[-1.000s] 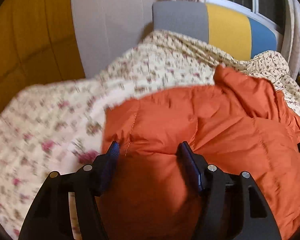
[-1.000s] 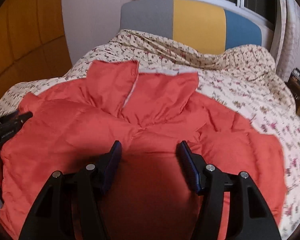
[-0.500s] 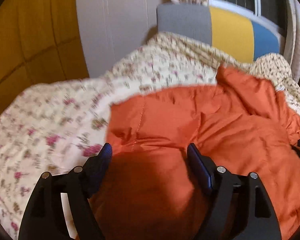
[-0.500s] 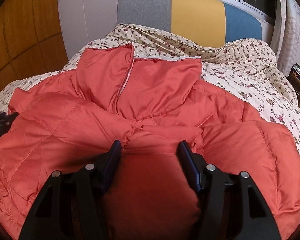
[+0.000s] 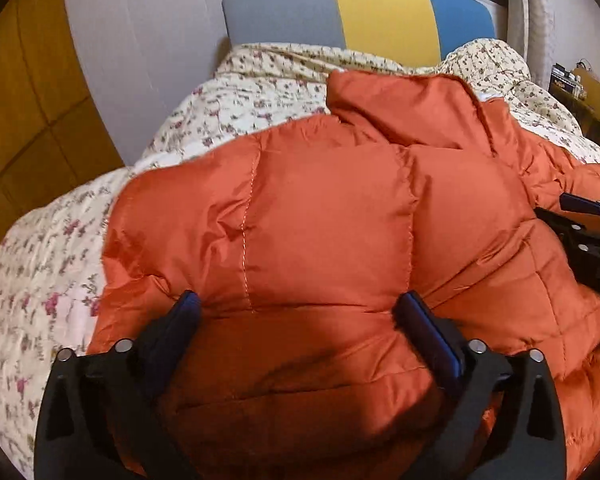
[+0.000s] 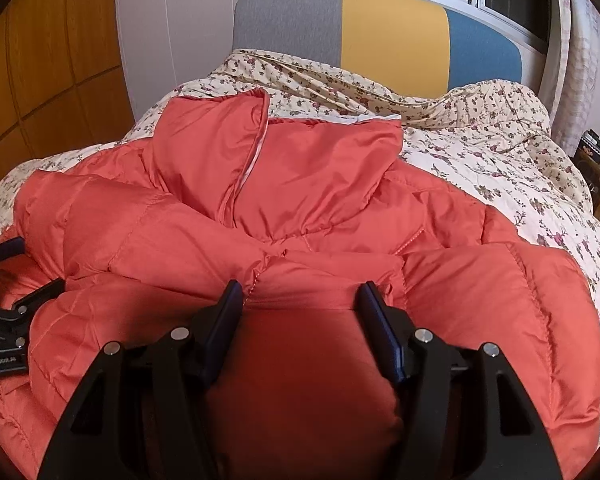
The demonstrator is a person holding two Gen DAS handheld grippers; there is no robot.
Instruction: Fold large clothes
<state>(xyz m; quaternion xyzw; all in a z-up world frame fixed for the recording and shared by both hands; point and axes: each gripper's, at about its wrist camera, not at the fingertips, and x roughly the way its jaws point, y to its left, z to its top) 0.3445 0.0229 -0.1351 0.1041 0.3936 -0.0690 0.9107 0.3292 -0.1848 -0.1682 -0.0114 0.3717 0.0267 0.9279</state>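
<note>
A puffy orange down jacket [image 5: 324, 208] lies on the bed, its collar [image 6: 280, 152] turned toward the headboard. My left gripper [image 5: 298, 300] sits at the jacket's left side. Its jaws are opening wide, and a bulge of padding swells between them without being pinched. My right gripper [image 6: 300, 288] is shut on a thick fold of the jacket [image 6: 300, 360] near its middle. Each gripper shows at the edge of the other's view: the right gripper [image 5: 588, 232] at the right edge, the left gripper [image 6: 4, 320] at the left edge.
A floral bedspread [image 6: 500, 160] covers the bed around the jacket. A grey, yellow and blue headboard [image 6: 380, 36] stands at the back under a window. Wooden wardrobe panels [image 5: 20, 100] rise on the left, and a cluttered nightstand [image 5: 588, 100] stands at the right.
My left gripper's jaws have spread much wider and it has slid right over the jacket, rolling level. The right gripper stays clamped, and the jacket now lies nearer and larger in its view.
</note>
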